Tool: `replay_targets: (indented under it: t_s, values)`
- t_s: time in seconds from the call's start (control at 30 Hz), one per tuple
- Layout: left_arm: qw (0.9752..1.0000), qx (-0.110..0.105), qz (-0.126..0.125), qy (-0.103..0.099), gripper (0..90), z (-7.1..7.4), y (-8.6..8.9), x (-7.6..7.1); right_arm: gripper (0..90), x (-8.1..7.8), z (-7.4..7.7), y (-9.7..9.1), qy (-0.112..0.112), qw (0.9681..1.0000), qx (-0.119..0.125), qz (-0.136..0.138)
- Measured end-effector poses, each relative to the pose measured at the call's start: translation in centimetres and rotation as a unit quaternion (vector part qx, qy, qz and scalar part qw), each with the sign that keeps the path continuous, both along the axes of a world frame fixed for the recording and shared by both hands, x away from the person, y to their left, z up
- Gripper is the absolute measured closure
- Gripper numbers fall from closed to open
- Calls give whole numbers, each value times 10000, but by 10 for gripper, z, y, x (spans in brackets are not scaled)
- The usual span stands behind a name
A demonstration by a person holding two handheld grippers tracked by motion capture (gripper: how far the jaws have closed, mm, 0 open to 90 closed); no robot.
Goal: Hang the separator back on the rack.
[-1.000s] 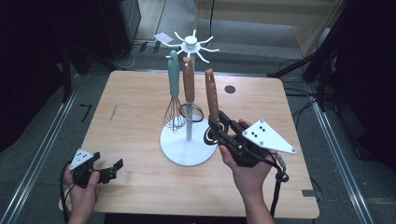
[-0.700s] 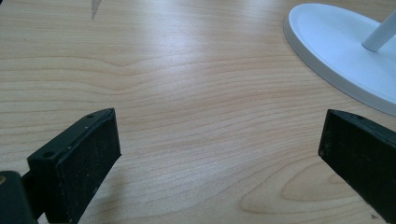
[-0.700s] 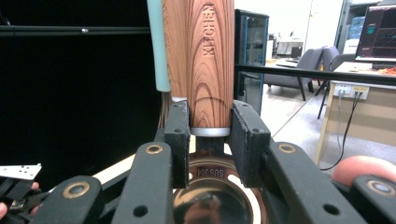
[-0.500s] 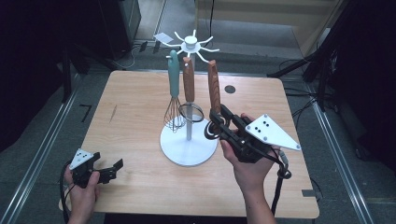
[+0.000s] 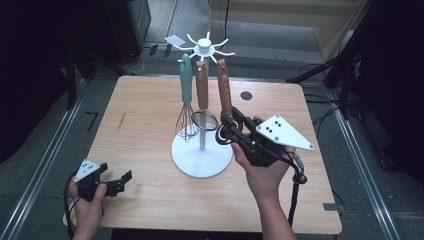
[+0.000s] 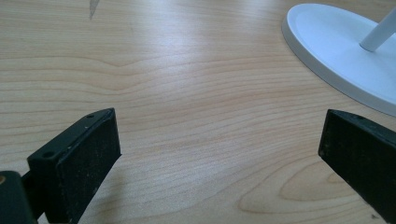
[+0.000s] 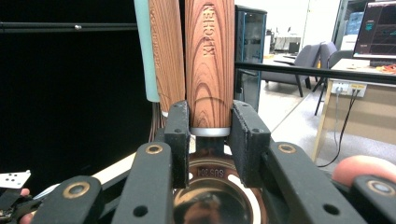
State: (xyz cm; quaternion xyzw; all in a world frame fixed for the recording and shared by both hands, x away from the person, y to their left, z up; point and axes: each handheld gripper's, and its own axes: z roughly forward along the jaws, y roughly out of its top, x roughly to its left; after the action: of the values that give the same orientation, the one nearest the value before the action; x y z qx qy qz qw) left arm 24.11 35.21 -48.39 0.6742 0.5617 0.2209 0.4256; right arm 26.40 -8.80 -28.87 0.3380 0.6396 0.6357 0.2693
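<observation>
The right gripper [image 5: 231, 131] clamps its jaws on the lower end of a wooden-handled utensil [image 5: 224, 92] held upright at three o'clock of the white stand [image 5: 202, 159], while the left gripper [image 5: 111, 183], at the table's [image 5: 145, 115] seven o'clock corner, has jaws wide apart and empty.

Wood-grain handle [image 7: 209, 65], matt wooden table [image 5: 145, 115]

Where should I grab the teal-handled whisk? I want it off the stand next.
Grip the whisk by its straight teal handle, above the wire balloon, coming level from the table's left. It hangs upright on the stand, and a wooden-handled utensil crowds its right side.
</observation>
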Motion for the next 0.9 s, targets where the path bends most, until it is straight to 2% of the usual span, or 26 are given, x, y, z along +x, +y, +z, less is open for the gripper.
replay_targets:
  t_s: [0.33, 0.43, 0.5, 0.6, 0.67, 0.8, 0.9]
  values:
    - [10000, 10, -6, 12, 0, 0, 0, 0, 719, 8, -4, 6, 75, 10000, 7, 45]
    - [10000, 9, -14, 16, 0, 0, 0, 0, 716, 11, -5, 6, 114, 9997, 58, 212]
    - [10000, 2, -8, 10, 0, 0, 0, 0, 709, 11, -5, 5, 140, 9996, 99, 232]
    - [10000, 15, -2, 9, 0, 0, 0, 0, 588, 13, -7, 2, 184, 9993, 114, 309]
    - [10000, 19, 5, 1, 0, 0, 0, 0, 540, 12, -9, 0, 184, 9993, 91, 309]
    - [10000, -23, 37, -31, 0, 0, 1, -2, 412, 11, -19, -7, 221, 9997, 42, 125]
    - [10000, -17, 30, -41, 0, 0, 1, -3, 355, 10, -30, -13, 312, 9995, -11, 36]
